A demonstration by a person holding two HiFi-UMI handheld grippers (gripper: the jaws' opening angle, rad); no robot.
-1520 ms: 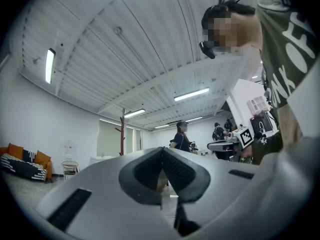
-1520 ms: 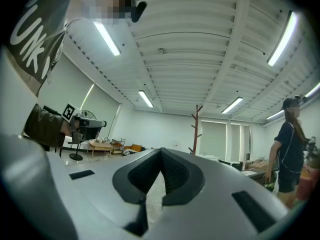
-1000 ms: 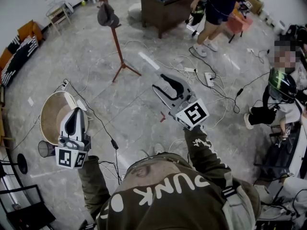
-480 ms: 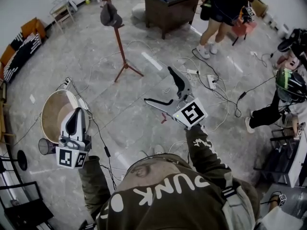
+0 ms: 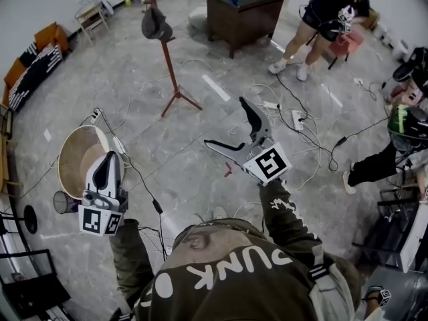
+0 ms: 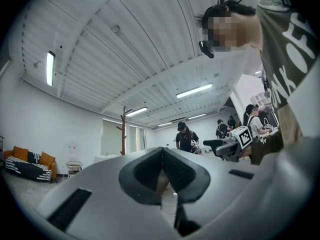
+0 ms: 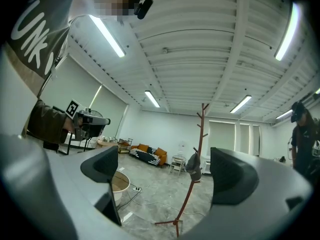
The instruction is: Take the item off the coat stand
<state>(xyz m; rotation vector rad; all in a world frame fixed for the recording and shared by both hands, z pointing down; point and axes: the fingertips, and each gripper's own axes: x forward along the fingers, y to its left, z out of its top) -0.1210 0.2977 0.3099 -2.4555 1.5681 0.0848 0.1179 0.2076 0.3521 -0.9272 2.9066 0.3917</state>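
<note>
head view: coat stand [image 5: 171, 69] on cable-strewn grey marble floor [image 5: 124, 95].

Round basket [image 5: 72, 151], dark desk [image 5: 242, 21]

The head view looks steeply down from above the person [image 5: 227, 279], with the left gripper [image 5: 105, 162] and right gripper [image 5: 225, 122] close below and the stand [image 5: 170, 65] far off at the top. Each gripper view looks nearly level along its own jaws, low across the room. Both catch the distant stand [image 6: 123, 129] [image 7: 199, 149] and the other gripper.
</note>
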